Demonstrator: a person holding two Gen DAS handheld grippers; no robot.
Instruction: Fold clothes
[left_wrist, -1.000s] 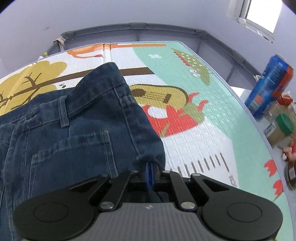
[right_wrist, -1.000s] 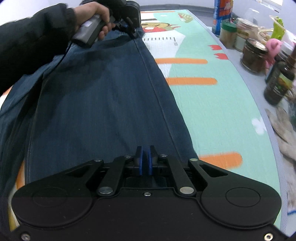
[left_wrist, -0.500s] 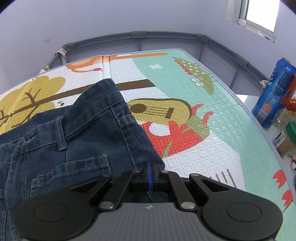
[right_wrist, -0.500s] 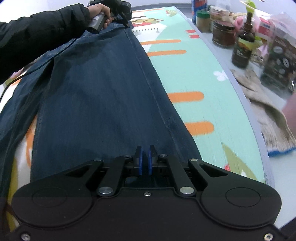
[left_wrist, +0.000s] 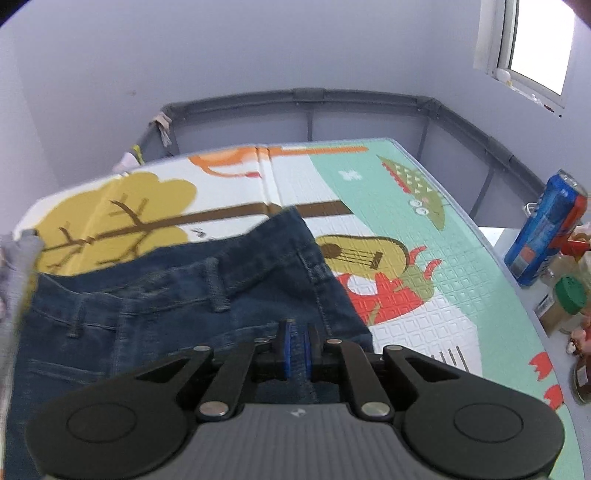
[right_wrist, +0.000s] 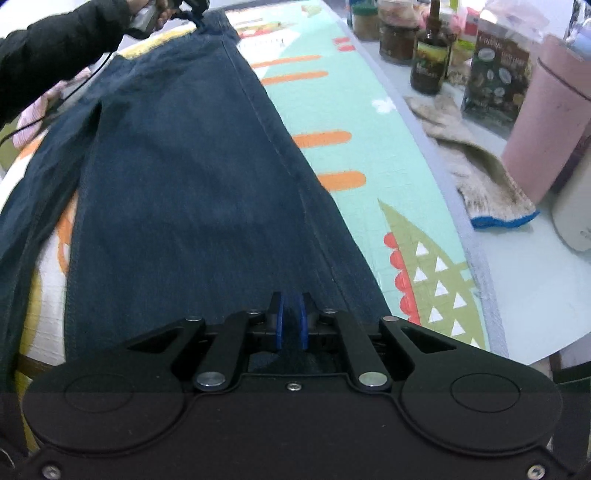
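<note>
- A pair of dark blue jeans (right_wrist: 192, 155) lies stretched out long on a play mat (right_wrist: 332, 103) with bright cartoon pictures.
- The left gripper (left_wrist: 296, 345) is at the waist end of the jeans. Its blue pads are coming apart a little, with denim in the small gap between them.
- The right gripper (right_wrist: 290, 320) is at the leg end. Its pads are coming apart a little too, with the edge of the denim between them.
- In the right wrist view, a hand (right_wrist: 155, 13) in a black sleeve (right_wrist: 55, 48) holds the left gripper far off at the waist.
- Jars and a brown bottle (right_wrist: 430, 59) stand beside the mat.
- A blue can (left_wrist: 543, 240) stands there too.
</note>
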